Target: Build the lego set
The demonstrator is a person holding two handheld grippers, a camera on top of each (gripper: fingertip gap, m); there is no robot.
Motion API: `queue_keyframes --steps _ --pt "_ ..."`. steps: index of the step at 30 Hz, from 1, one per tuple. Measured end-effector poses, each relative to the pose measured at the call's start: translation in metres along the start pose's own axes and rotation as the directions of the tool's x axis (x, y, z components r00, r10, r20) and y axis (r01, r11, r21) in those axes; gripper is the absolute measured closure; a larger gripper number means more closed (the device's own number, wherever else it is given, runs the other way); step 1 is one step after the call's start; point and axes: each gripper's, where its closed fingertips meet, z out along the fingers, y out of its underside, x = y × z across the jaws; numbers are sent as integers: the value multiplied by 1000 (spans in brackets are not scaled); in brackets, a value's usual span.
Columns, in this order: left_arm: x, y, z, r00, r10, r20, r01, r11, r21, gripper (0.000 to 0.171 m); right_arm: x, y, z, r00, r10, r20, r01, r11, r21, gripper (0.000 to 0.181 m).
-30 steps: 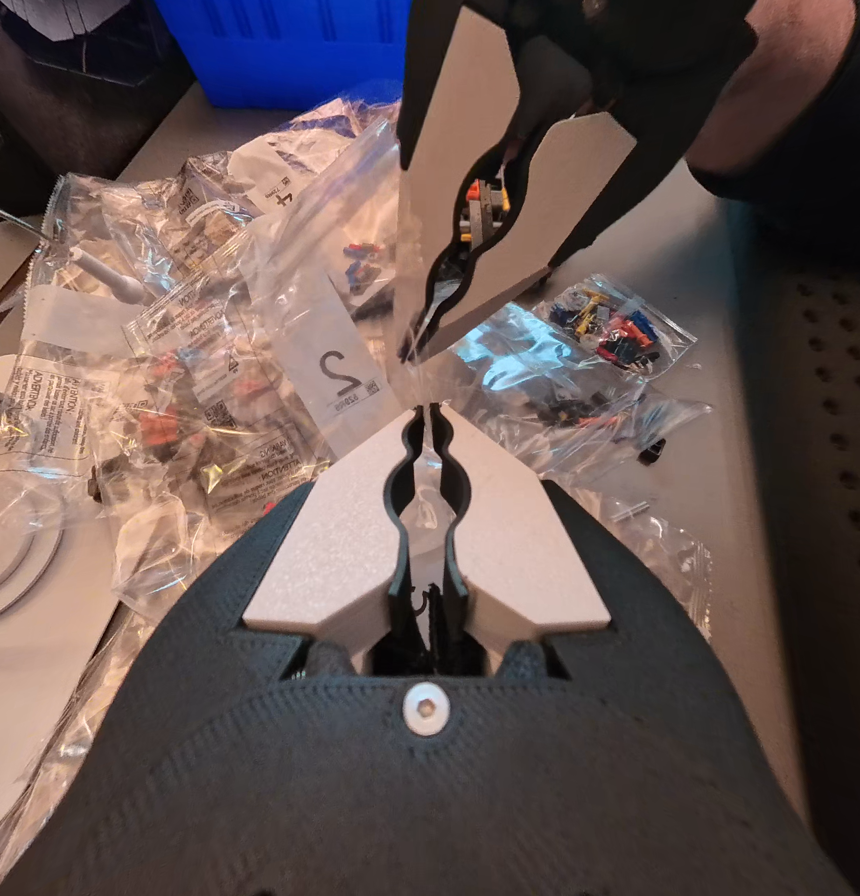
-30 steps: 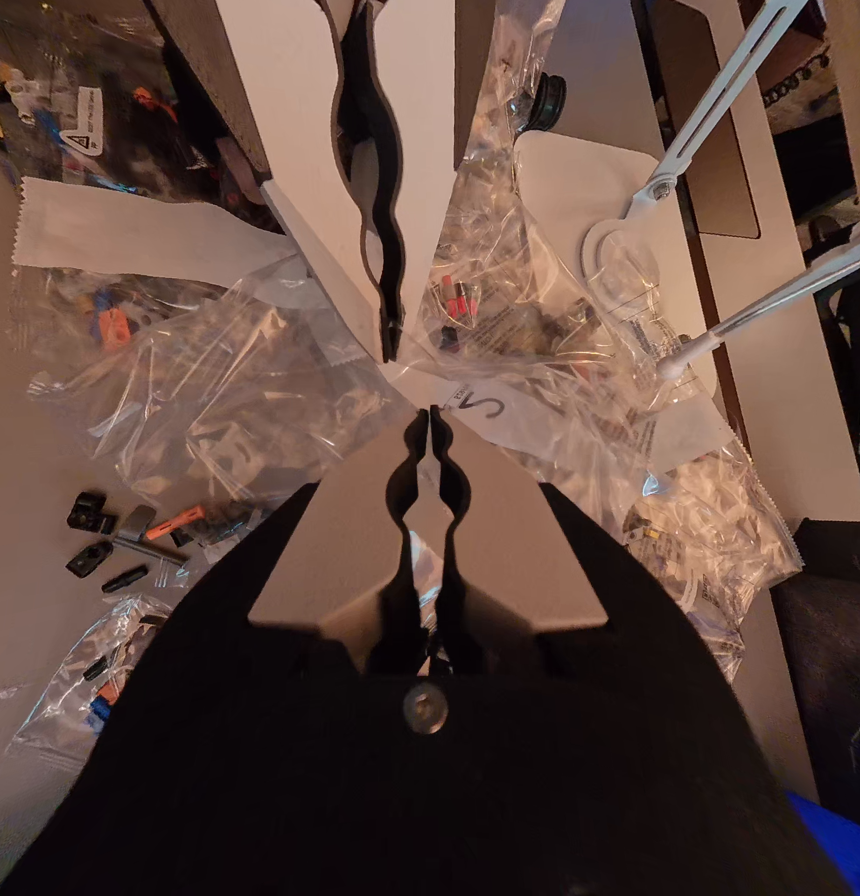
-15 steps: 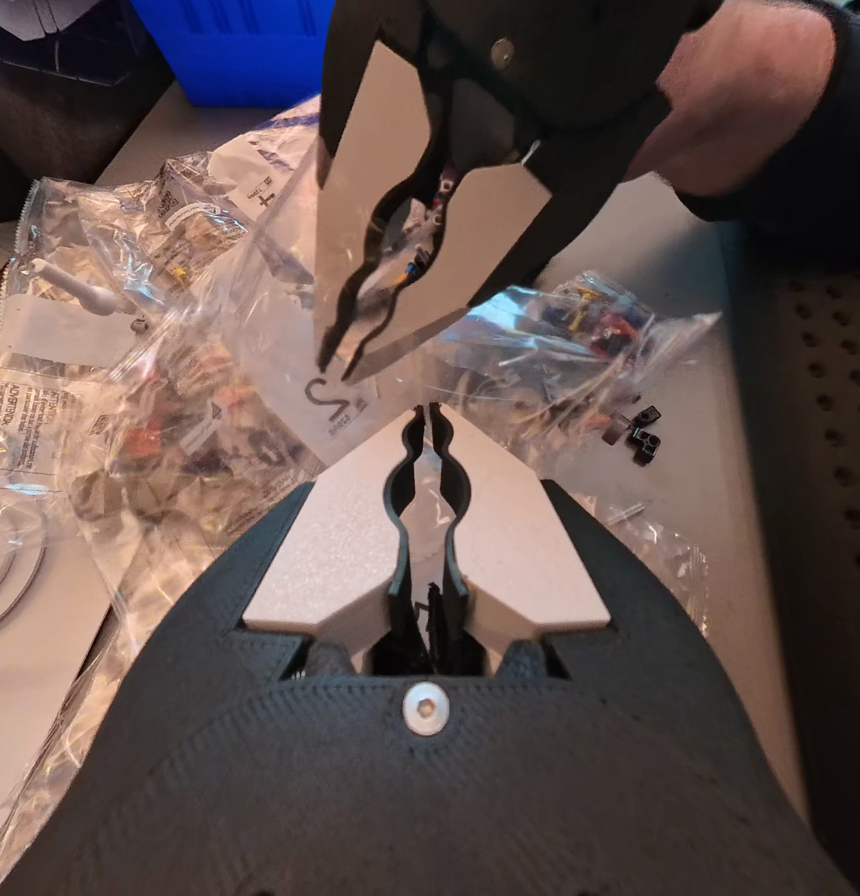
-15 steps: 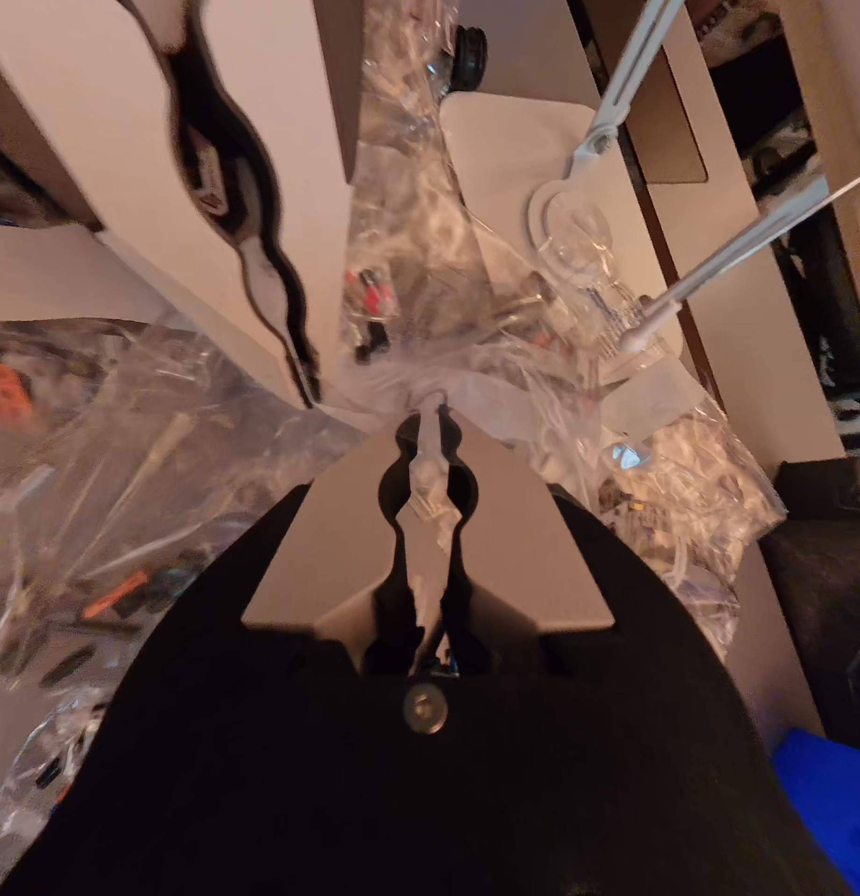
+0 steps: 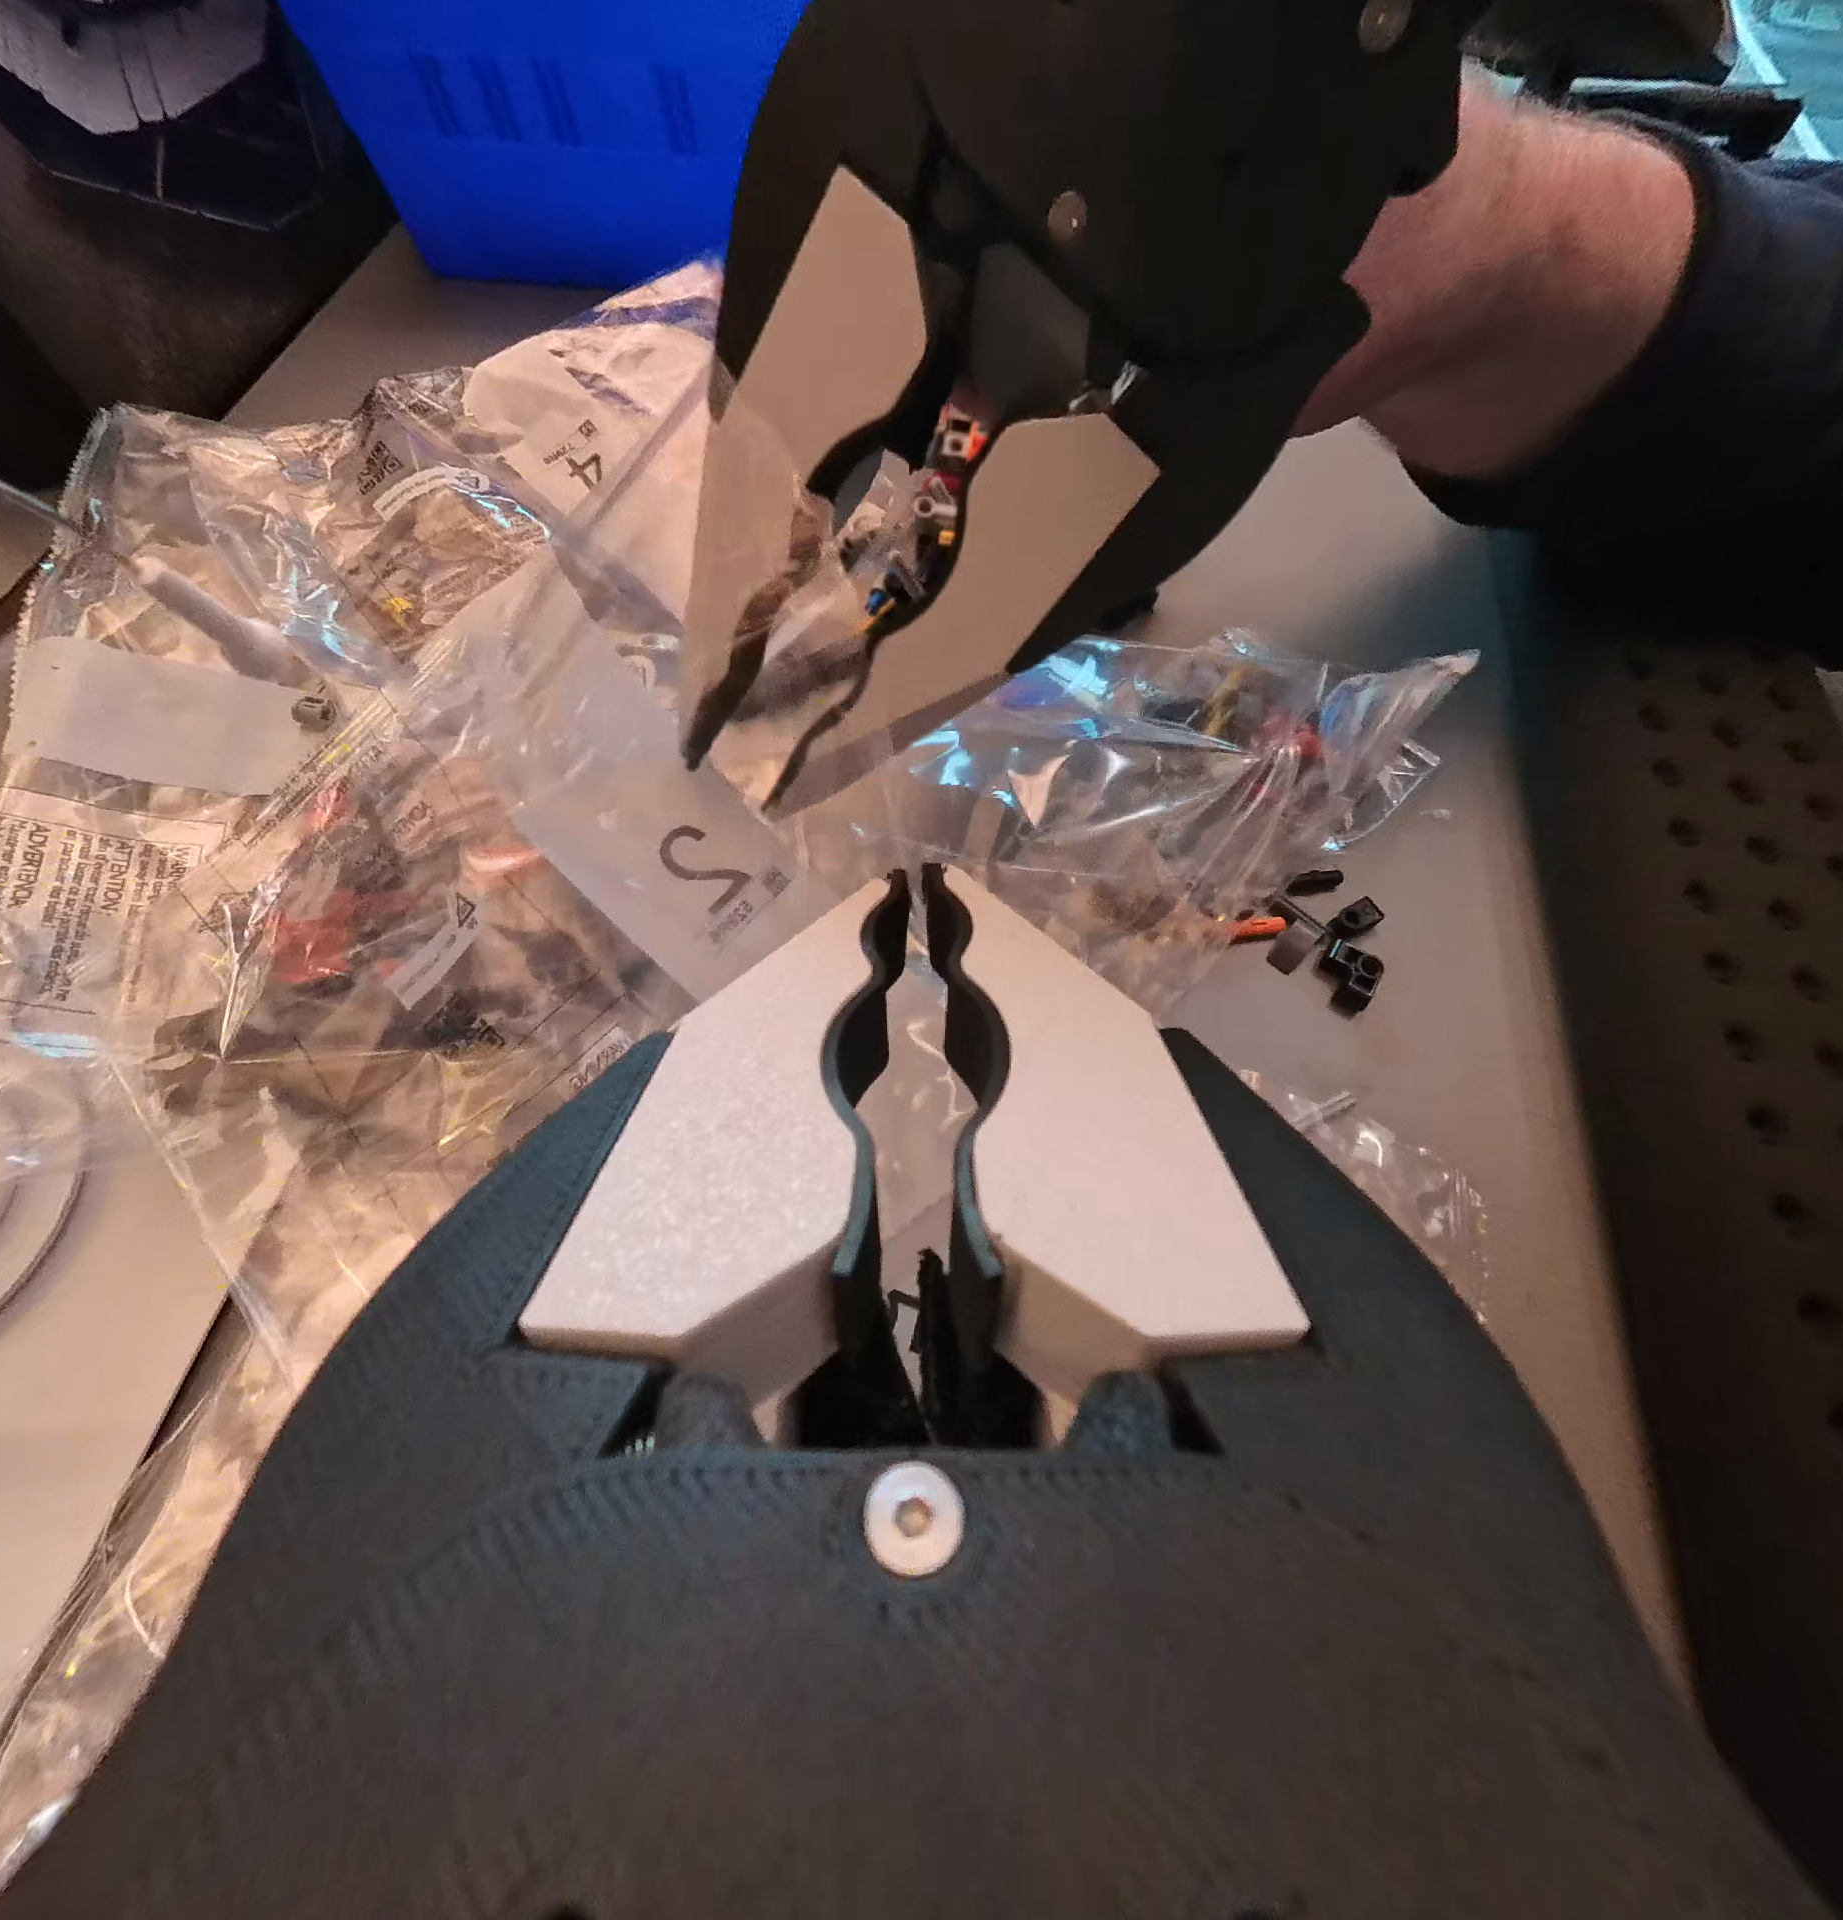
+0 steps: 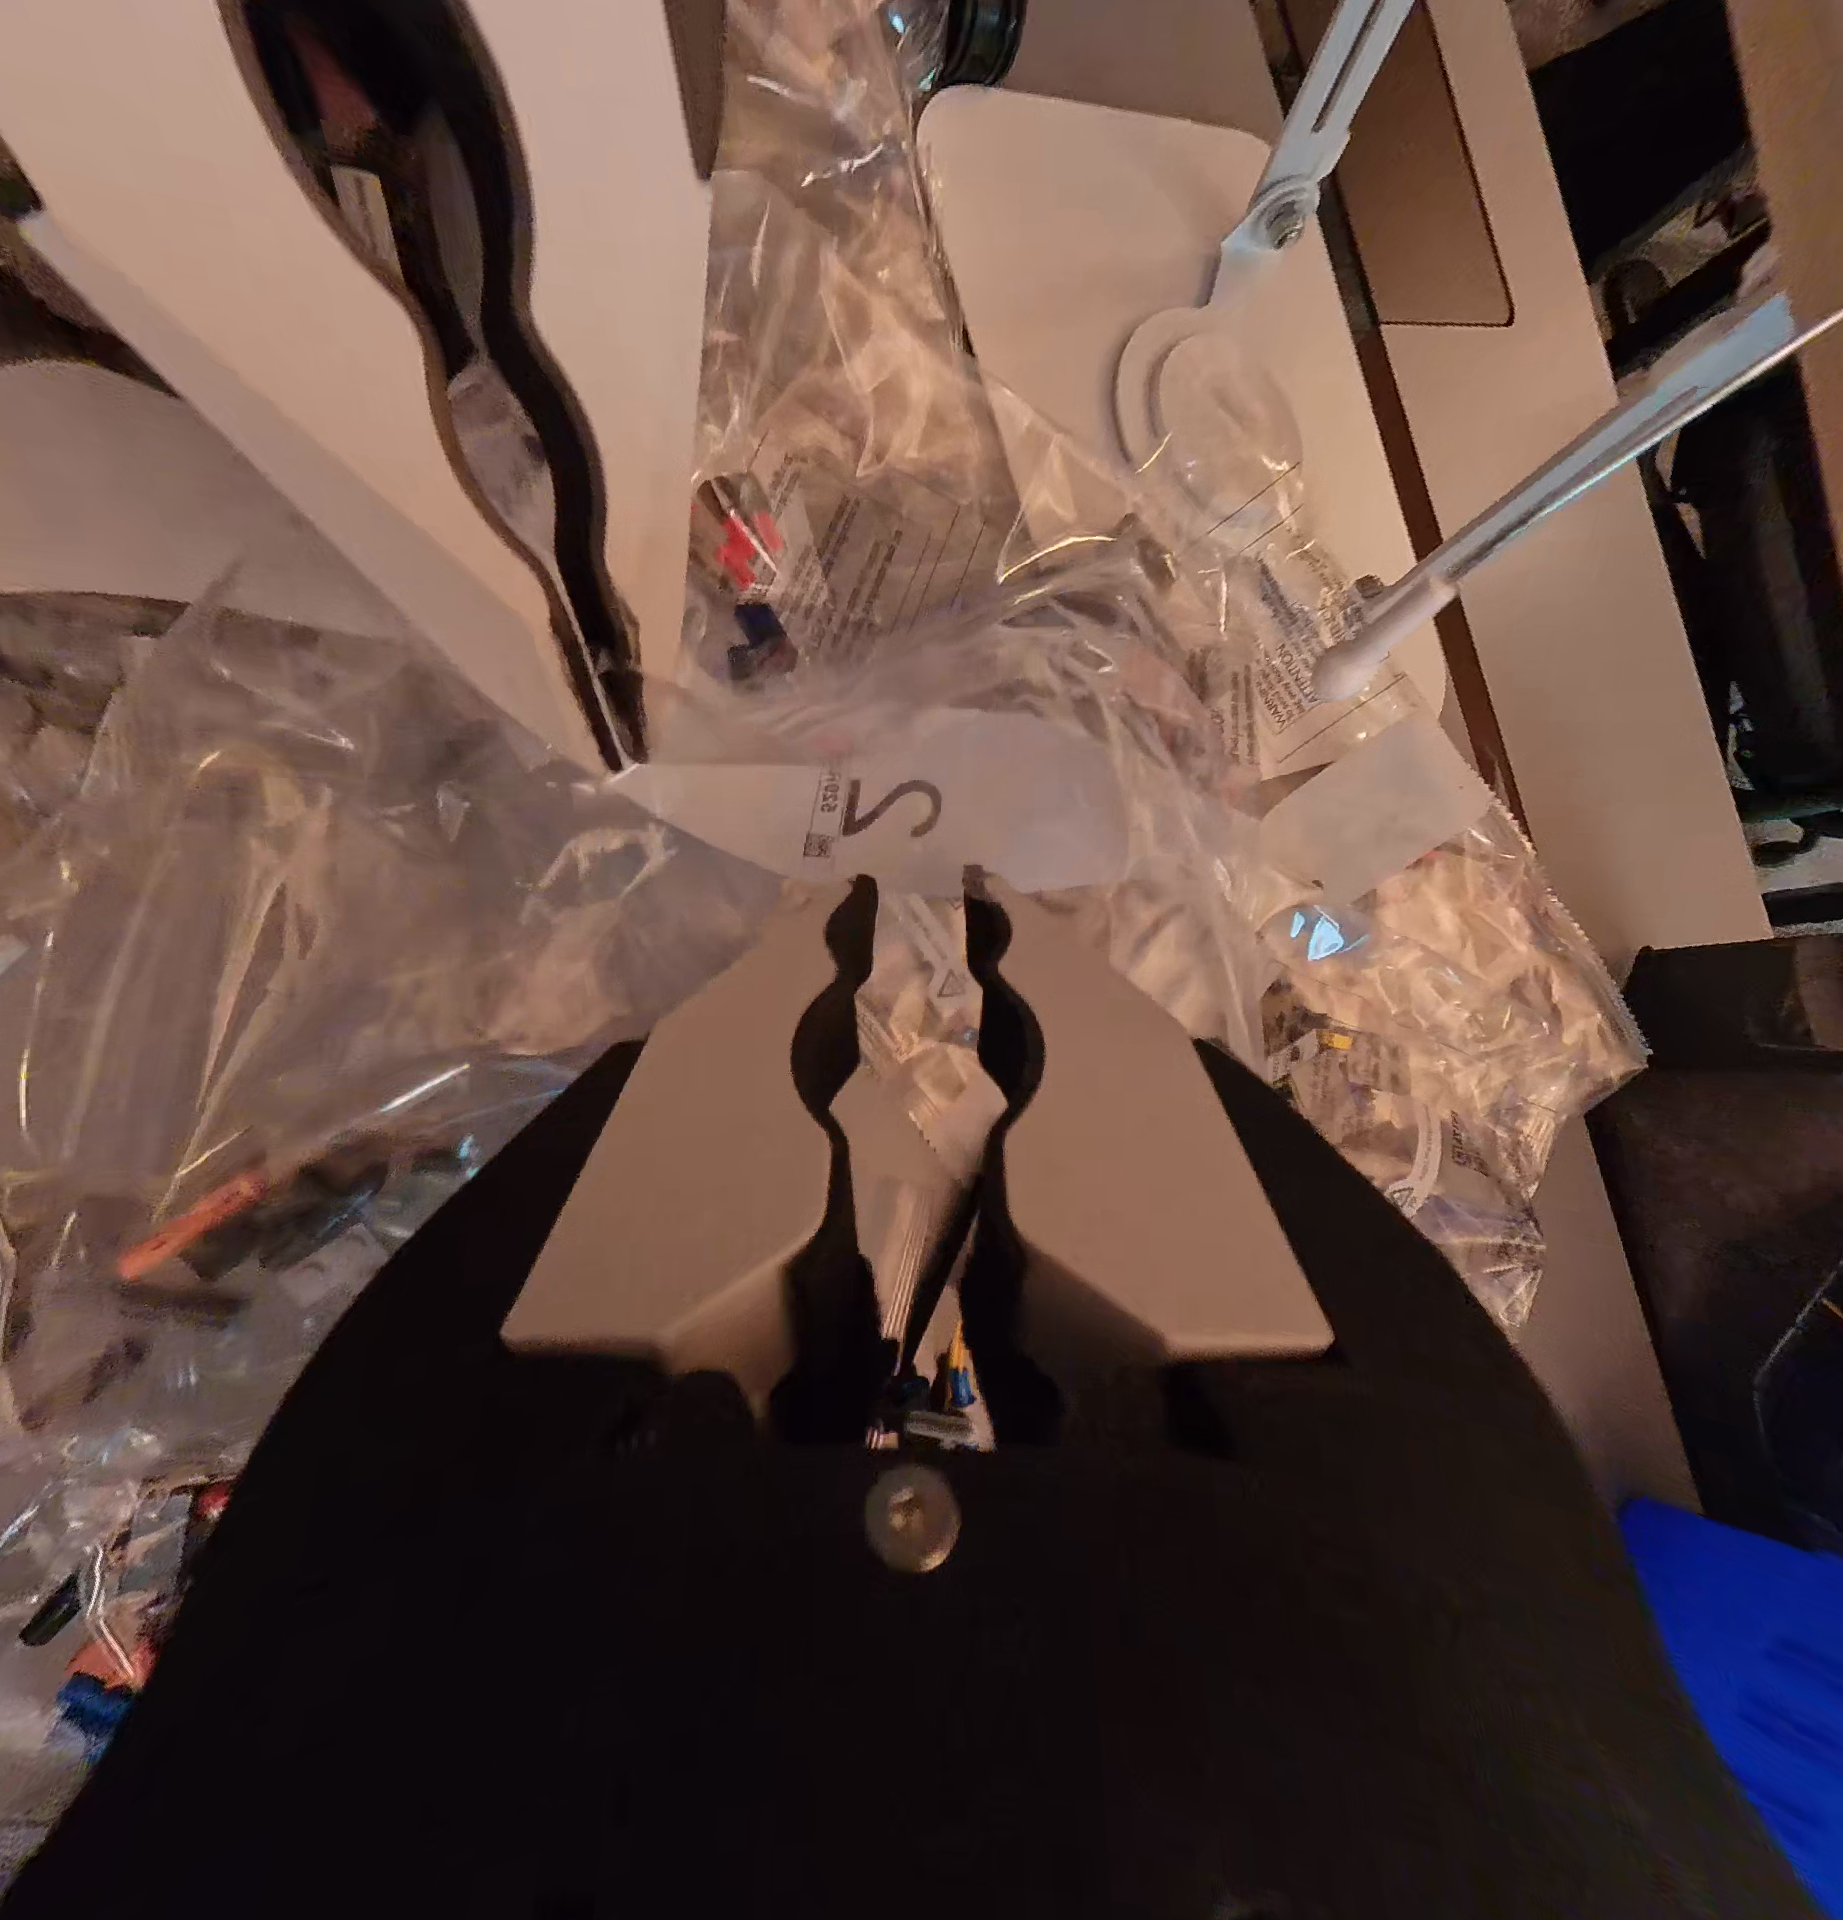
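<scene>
The left tool [image 5: 915,878] is closed, its tips pinching the edge of a clear bag [image 5: 688,831] that bears a white strip [image 5: 709,862] printed with a large single digit and a small code square. The right tool [image 5: 735,774] comes down from above in the left wrist view, tilted, its tips parted with the bag's film passing between them; a hand [image 5: 1519,270] in a dark sleeve grips its black body. In its own view the right tool [image 6: 919,883] shows the same gap between its tips, just under the strip [image 6: 896,810].

More lego bags [image 5: 221,727] lie heaped on the grey worktop [image 5: 1468,935], several with printed warning panels and one with another numbered strip [image 5: 574,457]. A smaller bag [image 5: 1208,748] of coloured pieces lies to the right, and loose black pieces [image 5: 1332,945] sit on the worktop beside it. A blue bin [image 5: 543,125] stands at the far edge. White metal rods [image 6: 1519,520] cross over a pale board [image 6: 1083,260] in the right wrist view.
</scene>
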Motion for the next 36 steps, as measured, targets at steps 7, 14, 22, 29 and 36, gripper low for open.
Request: queue_keyframes --steps 7,14,22,29,36 --pt "0 0 0 1000 -2 0 2 1000 3 170 -6 6 3 999 -31 26 32 999 -37 173" --pt "0 -3 -2 1000 -22 -14 23 999 27 168 -9 12 -1 997 -54 53 56 997 -52 181" --pt "1 -6 -5 998 -51 -45 53 997 57 161 -17 0 -3 993 -1 121 -2 1000 28 181" --pt "-1 -11 -9 996 -73 -46 77 993 87 148 -27 3 3 989 -32 146 32 999 2 181" --pt "-10 -15 -18 998 -69 9 67 991 111 171 -28 4 4 988 -28 150 29 1000 -3 181"
